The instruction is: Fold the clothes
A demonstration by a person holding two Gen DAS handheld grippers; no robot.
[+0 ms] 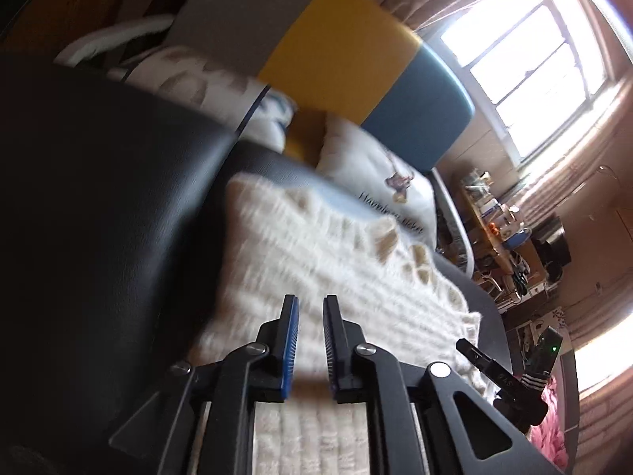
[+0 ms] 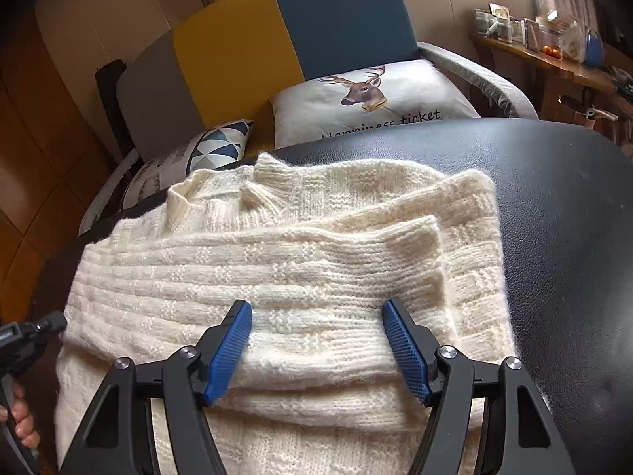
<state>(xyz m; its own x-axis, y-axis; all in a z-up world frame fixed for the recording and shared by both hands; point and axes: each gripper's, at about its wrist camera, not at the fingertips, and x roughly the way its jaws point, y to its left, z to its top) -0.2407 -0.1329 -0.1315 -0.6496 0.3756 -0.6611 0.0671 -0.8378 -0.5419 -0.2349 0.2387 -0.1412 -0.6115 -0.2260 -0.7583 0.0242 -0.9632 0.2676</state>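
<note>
A cream knitted sweater (image 2: 285, 261) lies on a black leather surface (image 2: 561, 213), with a sleeve folded across its body and the collar at the far side. My right gripper (image 2: 316, 312) is open, its jaws wide apart just above the folded sleeve and holding nothing. In the left wrist view the sweater (image 1: 316, 253) is blurred. My left gripper (image 1: 310, 308) hovers over it with its jaws close together, a narrow gap between them and nothing in it. The right gripper's tip (image 1: 474, 356) shows at the sweater's right edge. The left gripper (image 2: 27, 340) shows at the left edge of the right wrist view.
Behind the black surface (image 1: 99, 198) stands a sofa with grey, yellow and blue back panels (image 2: 277, 39). A deer cushion (image 2: 372, 99) and a triangle-patterned cushion (image 2: 213, 150) lie on it. A cluttered wooden shelf (image 2: 554, 51) stands at the right, under a bright window (image 1: 526, 59).
</note>
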